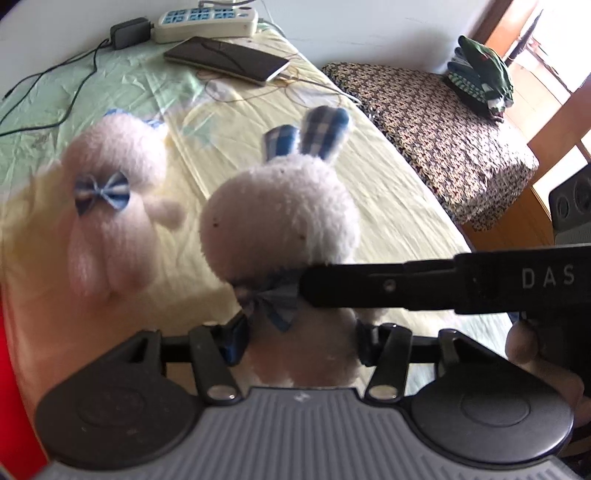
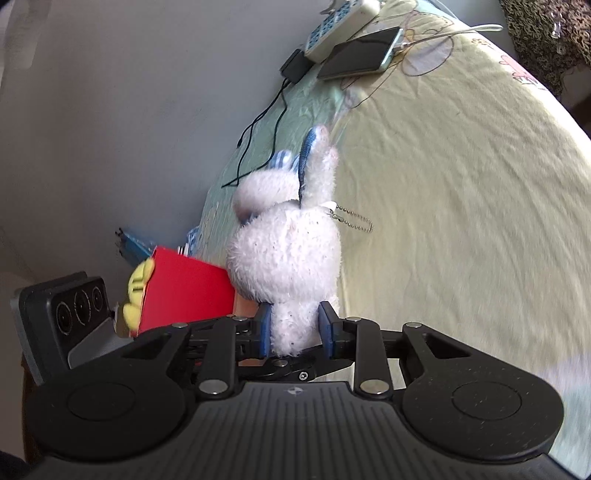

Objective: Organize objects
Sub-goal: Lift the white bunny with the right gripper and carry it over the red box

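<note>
The left wrist view looks down on a white plush rabbit with blue checked ears and a blue checked bow at its neck point(image 1: 291, 229), standing upright on the pale yellow and green bedsheet point(image 1: 388, 192). The left gripper point(image 1: 301, 343) is clenched on this rabbit's lower body, its blue pads pressing in from both sides. Across the rabbit's neck reaches a black finger of the other tool, lettered "DAS" point(image 1: 443, 286), with a fingertip of the person's hand point(image 1: 521, 341) visible below it. Just to the left lies a second white plush rabbit with a blue striped bow point(image 1: 110, 210), blurred and close to the lens.

Only this view shows the dark patterned knitted cushion point(image 1: 436, 136) beyond the bed's edge, with a folded pile of green and striped clothes point(image 1: 480, 81) on it.

The right wrist view shows the right gripper point(image 2: 297, 330) grasping a fluffy white plush rabbit point(image 2: 284, 258) by its narrow lower end, blue pads squeezing the fur on either side; a small ball chain point(image 2: 354, 218) hangs from the toy. Only here do a red box point(image 2: 184, 291) and a yellow soft toy point(image 2: 138, 291) appear, left of the rabbit (the box's contents cannot be made out).

Both views catch, at the far end of the bed, a white power strip with blue sockets point(image 1: 207, 20), a dark smartphone lying flat point(image 1: 225, 57) and a black charger with its cable point(image 1: 129, 32).
</note>
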A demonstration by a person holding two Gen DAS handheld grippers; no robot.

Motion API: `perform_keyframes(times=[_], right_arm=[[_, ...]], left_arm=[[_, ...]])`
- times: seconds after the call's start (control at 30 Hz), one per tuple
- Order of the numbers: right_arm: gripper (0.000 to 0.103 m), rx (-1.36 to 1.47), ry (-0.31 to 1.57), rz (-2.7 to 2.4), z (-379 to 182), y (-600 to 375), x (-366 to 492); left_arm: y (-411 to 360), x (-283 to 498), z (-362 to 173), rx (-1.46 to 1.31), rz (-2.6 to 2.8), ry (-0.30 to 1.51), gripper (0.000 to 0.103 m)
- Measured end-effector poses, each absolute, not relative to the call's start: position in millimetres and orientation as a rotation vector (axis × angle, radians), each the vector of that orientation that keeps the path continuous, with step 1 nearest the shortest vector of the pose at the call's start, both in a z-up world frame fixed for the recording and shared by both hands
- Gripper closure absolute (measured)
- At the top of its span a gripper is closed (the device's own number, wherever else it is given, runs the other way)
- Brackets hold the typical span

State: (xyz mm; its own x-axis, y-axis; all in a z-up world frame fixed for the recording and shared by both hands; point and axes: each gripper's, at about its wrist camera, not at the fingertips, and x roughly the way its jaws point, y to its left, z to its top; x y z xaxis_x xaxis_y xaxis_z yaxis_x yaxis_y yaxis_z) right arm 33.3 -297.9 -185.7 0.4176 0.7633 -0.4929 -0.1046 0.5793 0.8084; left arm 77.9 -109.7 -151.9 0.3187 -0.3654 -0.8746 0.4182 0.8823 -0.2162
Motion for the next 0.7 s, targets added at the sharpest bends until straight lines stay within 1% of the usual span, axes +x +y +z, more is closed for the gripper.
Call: perform_keyframes(times=[0.43, 0.7], right_arm=[[0.075, 0.718, 0.985, 0.684, -159.6, -259.3, -11.4], [0.075, 0.703, 0.890, 0.707, -126.6, -230.4, -33.2]], left_arm=[[-78.3, 15.6, -129.6, 0.087, -0.489, 1.089, 0.047], [-47.2, -13.1, -103.3, 0.089, -0.490, 1.004, 0.047]])
